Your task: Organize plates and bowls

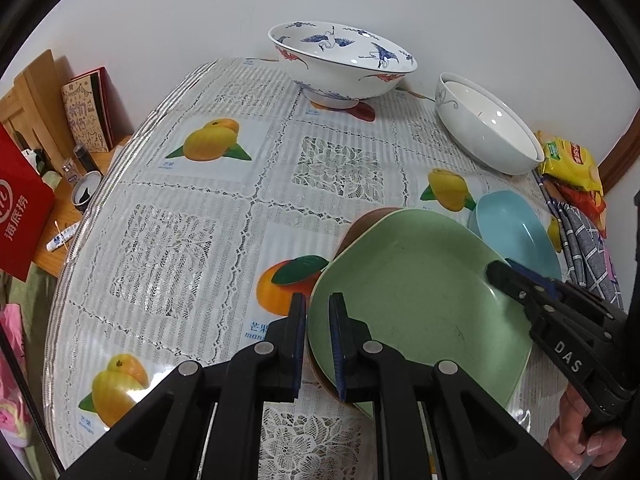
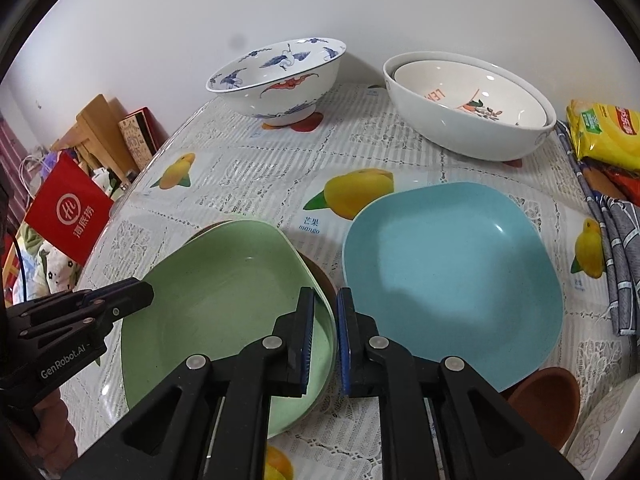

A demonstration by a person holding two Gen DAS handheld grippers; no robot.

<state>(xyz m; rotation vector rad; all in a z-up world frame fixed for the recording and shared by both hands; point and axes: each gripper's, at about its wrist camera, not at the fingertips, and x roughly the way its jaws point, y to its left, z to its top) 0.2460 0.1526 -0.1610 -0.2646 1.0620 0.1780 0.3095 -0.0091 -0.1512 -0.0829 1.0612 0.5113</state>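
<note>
A green square plate (image 1: 416, 292) (image 2: 224, 300) rests on a brown plate (image 1: 360, 226) (image 2: 320, 280) on the table. My left gripper (image 1: 318, 308) straddles the green plate's left rim, jaws narrowly apart. My right gripper (image 2: 326, 304) straddles its right rim, jaws narrowly apart; it shows in the left wrist view (image 1: 500, 274). The left gripper shows in the right wrist view (image 2: 140, 294). A blue square plate (image 2: 448, 276) (image 1: 516, 232) lies to the right. A crane-pattern bowl (image 1: 344, 64) (image 2: 280, 80) and nested white bowls (image 1: 488, 128) (image 2: 468, 104) stand at the back.
A lace tablecloth with fruit prints (image 1: 200, 208) covers the table. Snack packets (image 2: 604, 132) and a grey cloth (image 2: 616, 240) lie at the right edge. A brown dish (image 2: 548, 400) and a white bowl (image 2: 604, 436) sit front right. A red bag (image 2: 68, 212) stands off the left edge.
</note>
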